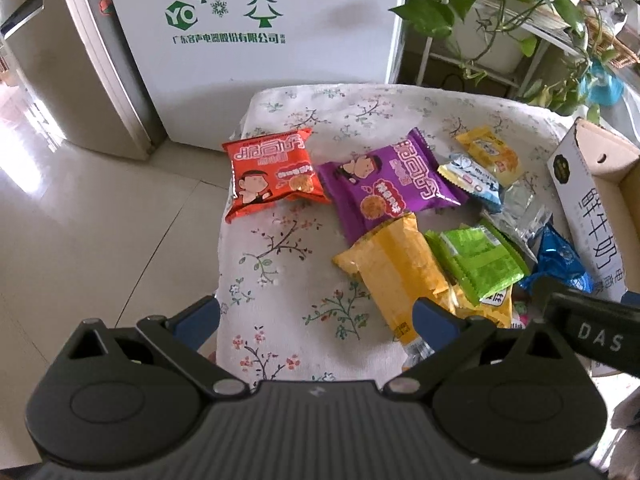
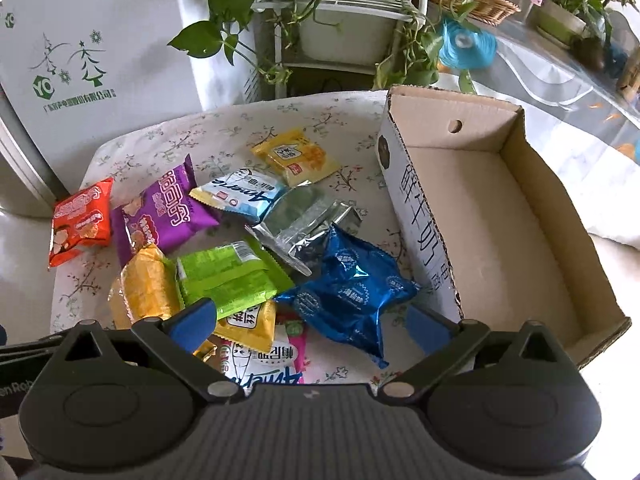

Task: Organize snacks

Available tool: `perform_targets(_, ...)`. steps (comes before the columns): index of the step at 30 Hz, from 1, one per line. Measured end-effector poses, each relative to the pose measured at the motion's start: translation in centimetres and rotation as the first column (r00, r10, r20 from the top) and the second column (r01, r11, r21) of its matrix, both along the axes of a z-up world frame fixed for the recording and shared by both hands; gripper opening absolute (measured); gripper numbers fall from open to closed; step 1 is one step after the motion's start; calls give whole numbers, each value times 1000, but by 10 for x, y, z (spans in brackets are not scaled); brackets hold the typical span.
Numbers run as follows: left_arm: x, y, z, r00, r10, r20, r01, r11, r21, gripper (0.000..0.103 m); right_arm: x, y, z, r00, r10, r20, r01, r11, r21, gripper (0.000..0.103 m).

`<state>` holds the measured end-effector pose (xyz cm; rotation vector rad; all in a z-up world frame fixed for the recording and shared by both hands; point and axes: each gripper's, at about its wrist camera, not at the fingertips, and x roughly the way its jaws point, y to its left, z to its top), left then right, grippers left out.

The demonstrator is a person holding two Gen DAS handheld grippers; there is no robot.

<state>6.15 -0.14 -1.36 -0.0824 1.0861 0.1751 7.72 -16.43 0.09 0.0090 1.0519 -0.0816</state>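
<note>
The snacks lie scattered on a worktop (image 1: 280, 264) covered with a flowered cloth. Farthest left is the red packet (image 1: 272, 174), lying apart from the others; next to it the purple packet (image 1: 384, 184), then a white-and-blue packet (image 1: 472, 178) and a small yellow packet (image 1: 490, 152) behind it. Nearer the cameras, a large yellow packet (image 1: 400, 264) sits partly under a green packet (image 1: 480, 260), with a silver packet (image 1: 516, 208) and a blue foil packet (image 1: 560, 256) to the right.

The right wrist view shows what the left one cuts off: the whole cardboard box (image 2: 516, 216), open at the top with nothing visible inside, standing at the right edge of the worktop with the blue foil packet (image 2: 352, 292) just beside its printed wall. It also shows a pink-and-white packet (image 2: 276, 360) lying under the pile near the camera. The left wrist view shows only a corner of the box (image 1: 592, 184), but gives the floor tiles (image 1: 100, 216) and the white appliance (image 1: 248, 40) behind the worktop more fully.

The left claw (image 1: 316, 320) is spread wide over bare cloth, holding nothing. The right claw (image 2: 312, 320) is also spread, hovering above the blue foil and green packets (image 2: 228, 280), gripping neither. Potted plants (image 2: 320, 8) stand behind.
</note>
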Motion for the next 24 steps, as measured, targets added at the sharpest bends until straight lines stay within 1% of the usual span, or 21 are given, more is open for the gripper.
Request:
perform_targets(7,-1,0,1,1000,-5,16,4,1000,23,101,0,4,1,1000,6,12,-6,1000,-25,103)
perform_targets(24,-2,1,-2,1000,-3,12,3,999,33,101,1,5,-2,1000,9,1,-9,999,-32,103)
